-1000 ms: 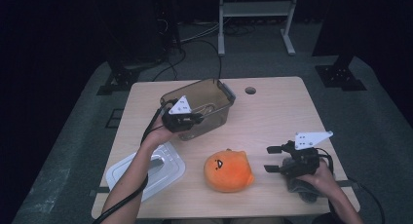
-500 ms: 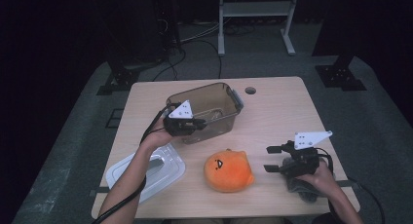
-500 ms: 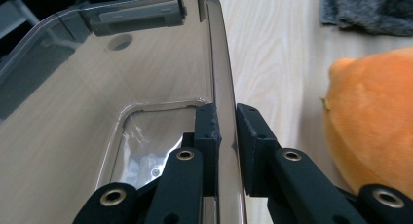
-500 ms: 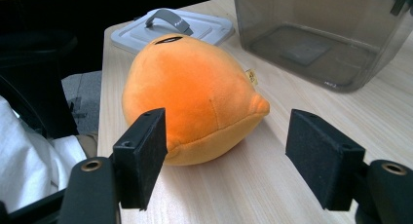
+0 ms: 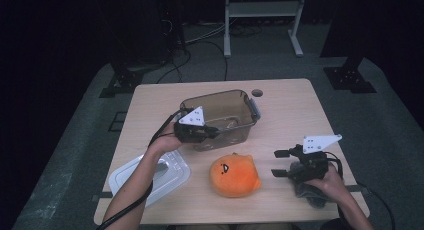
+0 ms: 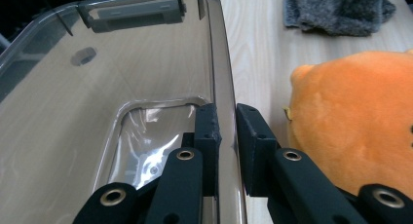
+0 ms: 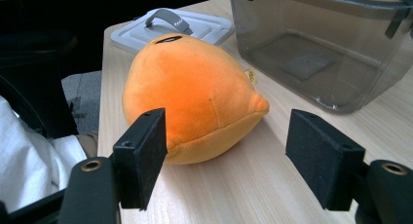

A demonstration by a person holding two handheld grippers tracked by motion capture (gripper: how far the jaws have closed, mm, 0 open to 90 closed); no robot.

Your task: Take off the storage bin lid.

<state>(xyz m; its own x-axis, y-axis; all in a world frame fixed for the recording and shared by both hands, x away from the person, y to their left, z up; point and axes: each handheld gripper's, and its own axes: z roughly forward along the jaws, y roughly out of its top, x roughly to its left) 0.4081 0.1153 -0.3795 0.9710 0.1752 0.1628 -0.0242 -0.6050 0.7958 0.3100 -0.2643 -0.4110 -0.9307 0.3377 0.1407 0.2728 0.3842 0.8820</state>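
A clear brown plastic bin (image 5: 220, 96) stands at the table's middle back. My left gripper (image 5: 212, 131) is shut on its near wall, one jaw inside and one outside, as the left gripper view shows at the gripper (image 6: 228, 119) and the bin wall (image 6: 221, 63). An orange plush (image 5: 234, 175) lies in front of the bin. My right gripper (image 5: 277, 163) stands open to the plush's right and points at it. In the right gripper view the plush (image 7: 195, 92) lies just beyond the spread jaws of that gripper (image 7: 224, 151), untouched.
A white lid with a grey handle (image 5: 150, 175) lies at the front left. A grey cloth (image 5: 307, 195) sits under the right hand. A round hole (image 5: 257, 93) marks the table behind the bin. Dark floor and stands surround the table.
The bin, tilted a second ago, now sits level and has shifted slightly right and nearer with my left gripper on its wall. The right gripper has not moved.
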